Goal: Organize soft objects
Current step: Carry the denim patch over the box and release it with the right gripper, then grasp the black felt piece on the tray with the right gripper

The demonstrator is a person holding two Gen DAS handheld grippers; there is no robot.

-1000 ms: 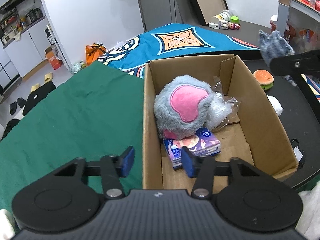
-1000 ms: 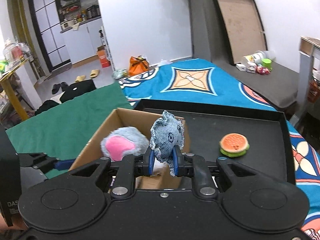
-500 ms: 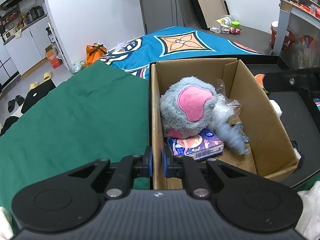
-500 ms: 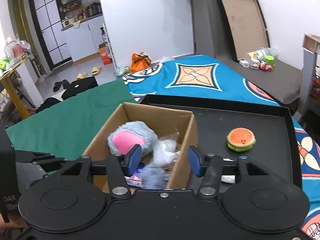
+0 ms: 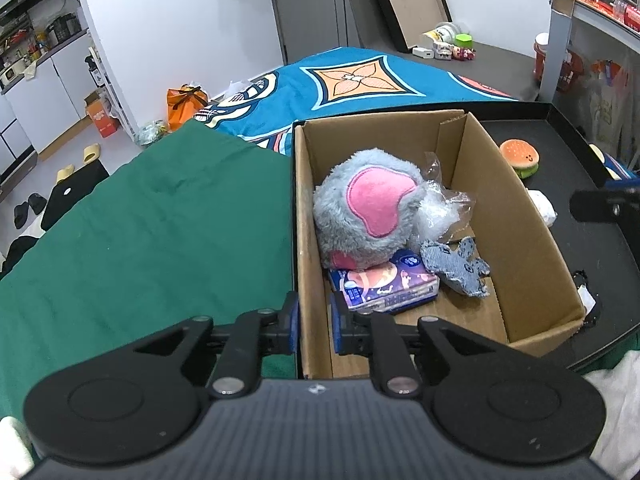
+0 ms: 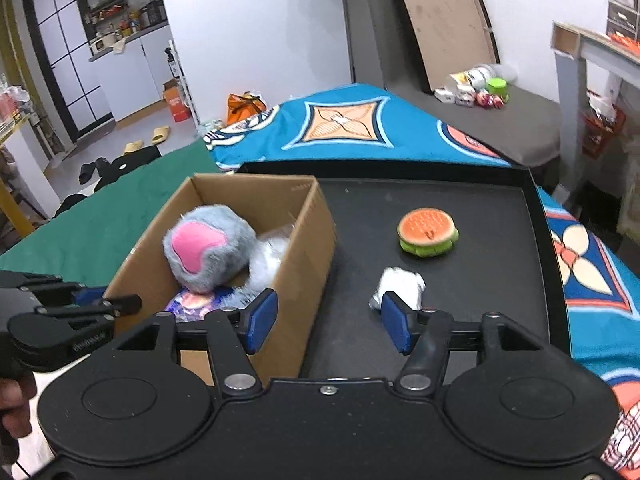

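The white bundle [image 6: 398, 286] lies on the black tray [image 6: 532, 216] just ahead of the right gripper [image 6: 328, 326], whose empty jaws are opening; straddle it squarely before closing. The burger [image 6: 427, 232] sits beyond, open tray around. The left gripper [image 5: 314, 322] seems to pinch the box [image 5: 310, 240] wall, its jaws easing open.

Both views are bright and evenly lit by soft indoor light, with no hard glare. Fisheye distortion bends the walls and door frames toward the edges, and the corners go dark. Shadows are faint: a soft one lies inside the cardboard box [image 5: 520, 216] and under the burger toy [image 6: 427, 232]. The white soft object [image 6: 400, 286] looks slightly blurred.
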